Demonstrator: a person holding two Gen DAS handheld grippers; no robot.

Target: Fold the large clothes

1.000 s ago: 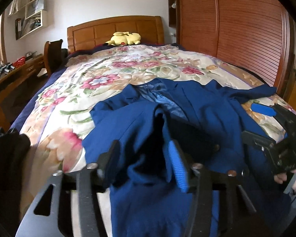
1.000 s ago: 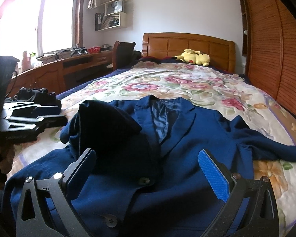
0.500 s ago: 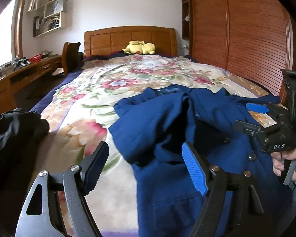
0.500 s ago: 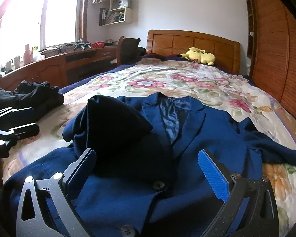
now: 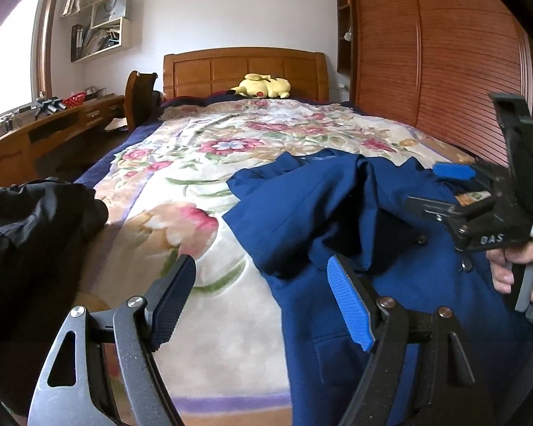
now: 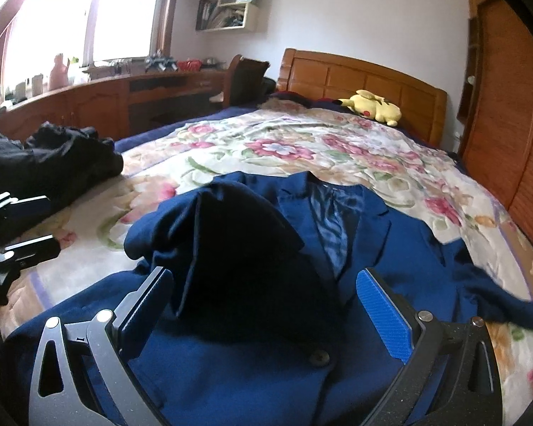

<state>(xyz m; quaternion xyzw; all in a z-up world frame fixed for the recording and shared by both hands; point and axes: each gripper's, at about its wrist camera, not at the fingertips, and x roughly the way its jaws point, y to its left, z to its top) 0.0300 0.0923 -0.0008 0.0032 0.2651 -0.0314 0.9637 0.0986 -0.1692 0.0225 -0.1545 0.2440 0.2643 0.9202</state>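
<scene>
Hovering with both grippers, left [image 5: 261,303] and right [image 6: 264,314], fingers apart and empty, we judge the blue jacket [image 6: 252,365] soft, heavy; grip its hem, lower frame.

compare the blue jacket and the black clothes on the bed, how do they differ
The blue jacket lies spread out front up near the foot of the floral bedspread, lapels and buttons showing, one sleeve folded over its chest. The black clothes sit bunched in a shapeless heap at the bed's window-side edge. The jacket lies right under the right gripper; the heap lies off to the side. Both rest on the bedspread, neither gripped.
</scene>
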